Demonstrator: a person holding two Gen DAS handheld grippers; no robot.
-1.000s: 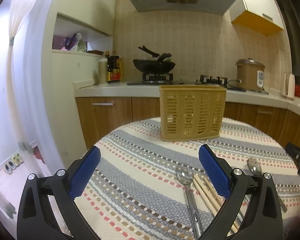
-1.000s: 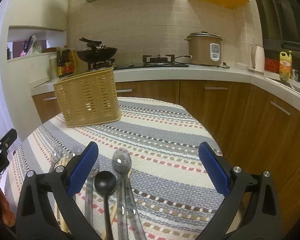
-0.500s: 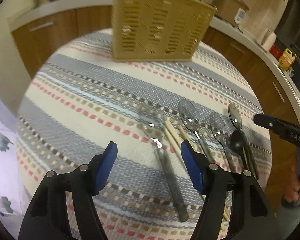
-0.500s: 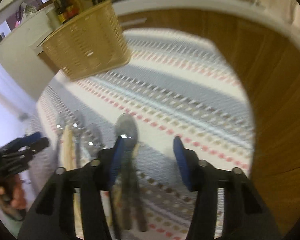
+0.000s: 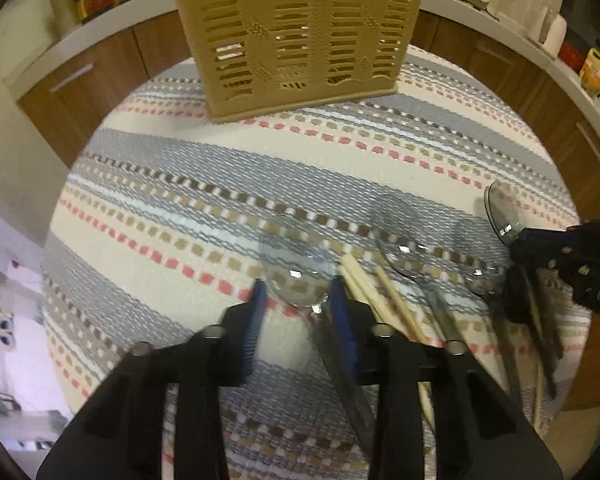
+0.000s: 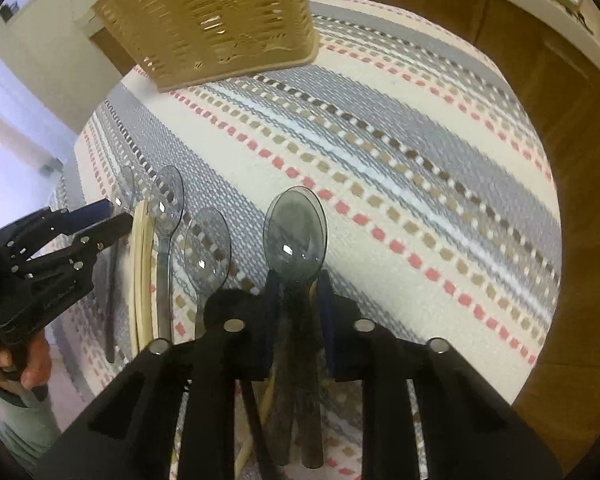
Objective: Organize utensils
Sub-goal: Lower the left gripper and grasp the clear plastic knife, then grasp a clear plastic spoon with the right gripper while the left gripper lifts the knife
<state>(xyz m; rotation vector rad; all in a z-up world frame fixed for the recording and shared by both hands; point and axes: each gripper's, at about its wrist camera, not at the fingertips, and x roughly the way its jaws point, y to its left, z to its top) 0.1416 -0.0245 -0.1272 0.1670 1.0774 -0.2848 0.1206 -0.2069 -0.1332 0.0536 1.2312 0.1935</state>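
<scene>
A tan slotted utensil basket (image 5: 296, 28) stands at the far side of the round table; it also shows in the right wrist view (image 6: 216, 20). Clear plastic spoons and wooden chopsticks (image 5: 380, 296) lie side by side near the front edge. My left gripper (image 5: 300, 300) is low over the table, its blue pads narrowed around the neck of a clear spoon (image 5: 296, 268). My right gripper (image 6: 298, 292) has its pads narrowed around the handles of two stacked smoky spoons (image 6: 296, 232). Whether either grip is tight is unclear.
The table wears a striped woven cloth (image 5: 260, 168). More spoons (image 6: 208, 252) and chopsticks (image 6: 142, 264) lie between the grippers. Wooden cabinets (image 6: 560, 92) and a counter ring the table. The left gripper shows in the right wrist view (image 6: 60, 240).
Both grippers have dropped from looking across the kitchen to just above the utensils. Both sets of jaws have narrowed from wide open to close around spoon necks.
</scene>
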